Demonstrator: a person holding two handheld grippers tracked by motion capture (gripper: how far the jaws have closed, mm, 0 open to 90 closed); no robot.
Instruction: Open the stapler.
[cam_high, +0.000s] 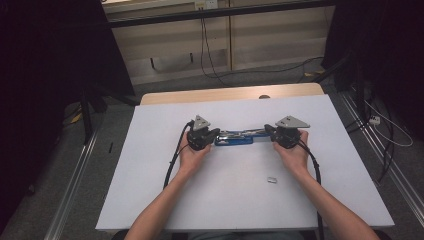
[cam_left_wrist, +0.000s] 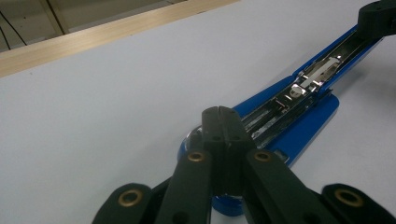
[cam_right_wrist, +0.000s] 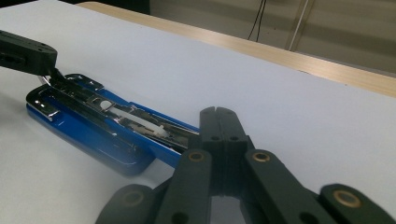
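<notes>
A blue stapler lies swung open and flat on the white table top, its chrome staple channel facing up. My left gripper is at the stapler's left end, jaws shut and tips over the blue base. My right gripper is at the right end, jaws also shut, with the stapler running away from its tips. Nothing shows between either pair of jaws. The right gripper's black jaws rest at the far end in the left gripper view. In the right gripper view, the left gripper's jaws do the same.
A small silvery metal piece lies on the table near the right forearm. A wooden strip borders the table's far edge. Cables trail from both grippers toward the front edge. Dark stands and floor cables surround the table.
</notes>
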